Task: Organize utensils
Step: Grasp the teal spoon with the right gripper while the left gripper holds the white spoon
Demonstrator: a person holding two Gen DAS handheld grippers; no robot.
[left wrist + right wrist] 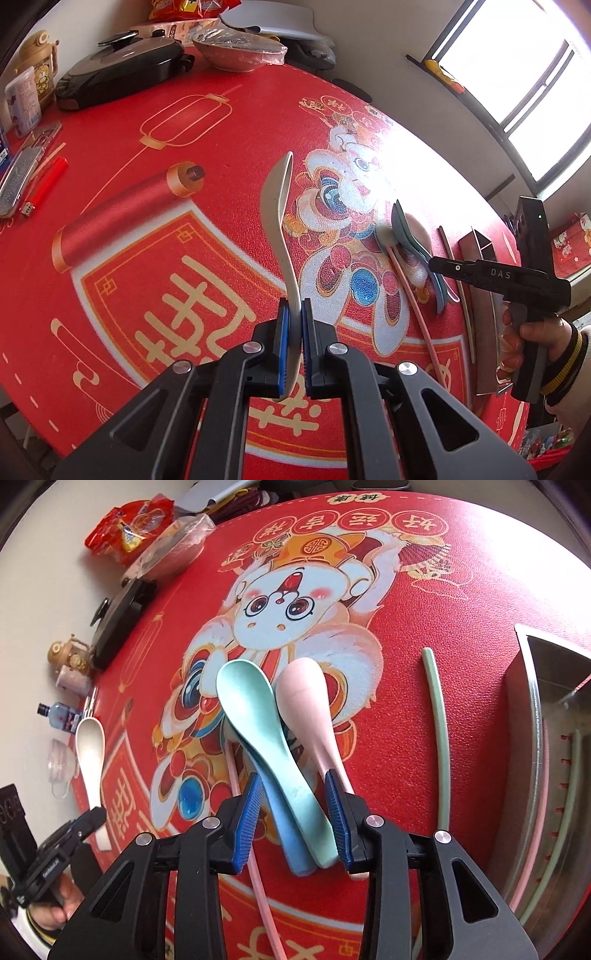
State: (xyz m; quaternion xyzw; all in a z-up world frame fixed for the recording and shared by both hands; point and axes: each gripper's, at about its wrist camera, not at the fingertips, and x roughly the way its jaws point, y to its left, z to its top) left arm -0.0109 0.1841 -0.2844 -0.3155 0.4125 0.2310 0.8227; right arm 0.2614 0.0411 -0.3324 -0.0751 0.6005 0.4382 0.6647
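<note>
- Blue-padded right gripper stands half spread, straddling the stacked handles of the mint plastic spoon and blue plastic spoon; pads apparently not yet pressing.
- Risk: closing may nip the neighbouring upturned pink plastic spoon or split the stack.
- Left gripper pinches the white plastic spoon above the red printed table mat.

Both rigs are matte black with chunky angled arms, round silver screws and ribbed blue pads on the fingers. Right hand-held gripper has "DAS" lettering; dark sleeve cuff with yellow stripes.
</note>
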